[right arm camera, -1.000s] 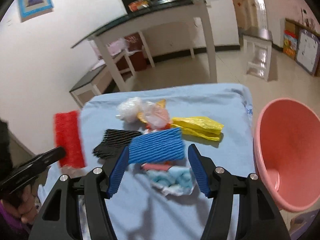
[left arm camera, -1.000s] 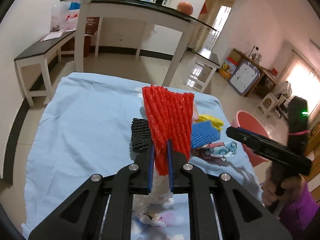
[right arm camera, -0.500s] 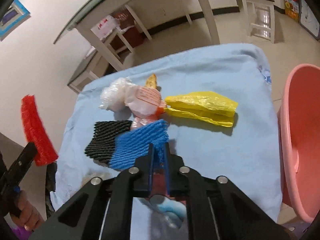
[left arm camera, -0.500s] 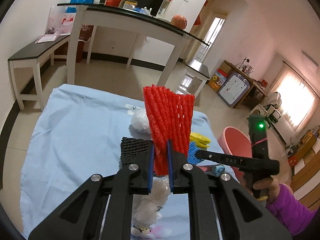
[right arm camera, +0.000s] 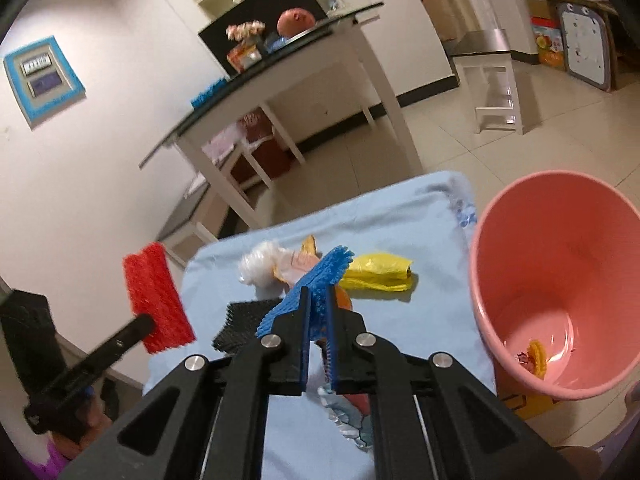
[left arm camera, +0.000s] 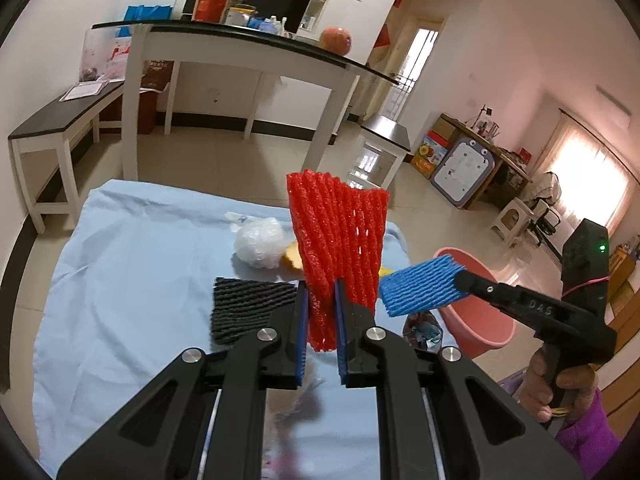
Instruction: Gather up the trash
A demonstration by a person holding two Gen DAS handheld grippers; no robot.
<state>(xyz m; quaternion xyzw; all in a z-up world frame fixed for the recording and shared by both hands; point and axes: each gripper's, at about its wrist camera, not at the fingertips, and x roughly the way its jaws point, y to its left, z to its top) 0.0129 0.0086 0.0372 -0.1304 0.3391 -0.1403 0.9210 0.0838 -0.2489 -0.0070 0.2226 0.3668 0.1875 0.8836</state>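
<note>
Both hands loaded! The left gripper (left arm camera: 322, 312) pinches the red foam net (left arm camera: 340, 248) upright above the blue sheet (left arm camera: 120, 280); the right gripper (right arm camera: 318, 320) clamps the blue foam net (right arm camera: 316, 280). The pink bin (right arm camera: 560, 280) sits at three o'clock, beside the table. My call: carry each net fully over the rim before letting go, since light foam drifts.

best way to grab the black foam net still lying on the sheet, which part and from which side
Take the black foam net by its free left edge, coming straight down from above. It lies flat on the blue sheet, so one finger must slide under that edge. Its right side sits close to the other trash and behind the left gripper, which is itself clamped on the red foam net.
</note>
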